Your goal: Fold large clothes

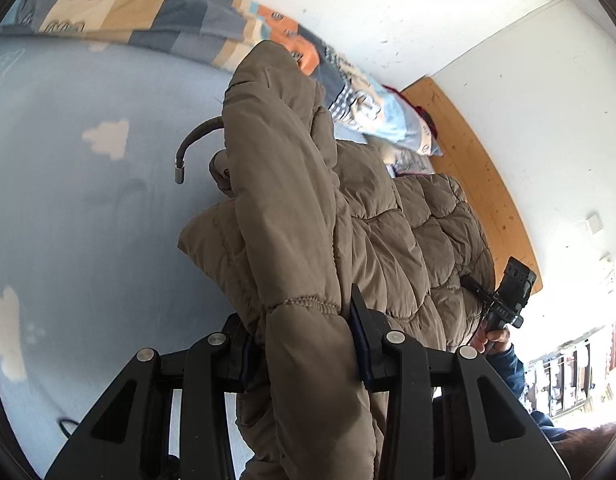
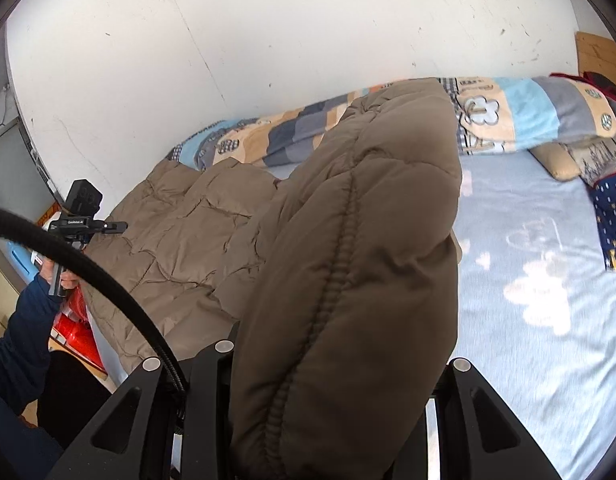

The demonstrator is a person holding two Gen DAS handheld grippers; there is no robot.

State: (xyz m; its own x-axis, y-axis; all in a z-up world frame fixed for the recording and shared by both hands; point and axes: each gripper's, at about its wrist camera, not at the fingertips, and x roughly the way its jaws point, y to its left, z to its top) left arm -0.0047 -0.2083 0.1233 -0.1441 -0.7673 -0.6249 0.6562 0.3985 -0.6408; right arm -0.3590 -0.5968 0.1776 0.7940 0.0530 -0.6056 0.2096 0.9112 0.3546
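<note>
The left claw (image 1: 308, 344) is clamped on a sleeve of the brown puffer jacket (image 1: 388, 232), just past the elastic cuff, with the padded fabric bulging out between its two fingers and hanging below them. The right claw (image 2: 336, 372) has a thick padded fold of the same jacket (image 2: 348, 240) packed between its arms; its fingertips are buried under the fabric, so how tightly it is closed cannot be told, though the fold stands up from it as if gripped. Ahead of and to the left of the right claw, the rest of the jacket lies spread on the bed (image 2: 528, 240), on the light blue sheet, near the patterned blanket (image 2: 528, 112) bunched along the wall.

The step in hand looks like carrying a sleeve or side panel across the body of the jacket. The likeliest trouble is slippage: the shell is smooth and the filling springy (it compresses, then pushes back), so a grip on bulk instead of a seam could let the fabric slide out midway. If the two claws move at uneven pace, the fold will land skewed. A black cable (image 2: 88, 260) arcs just left of the right claw and could snag the jacket edge. Puffy layers may also spring open once released.
</note>
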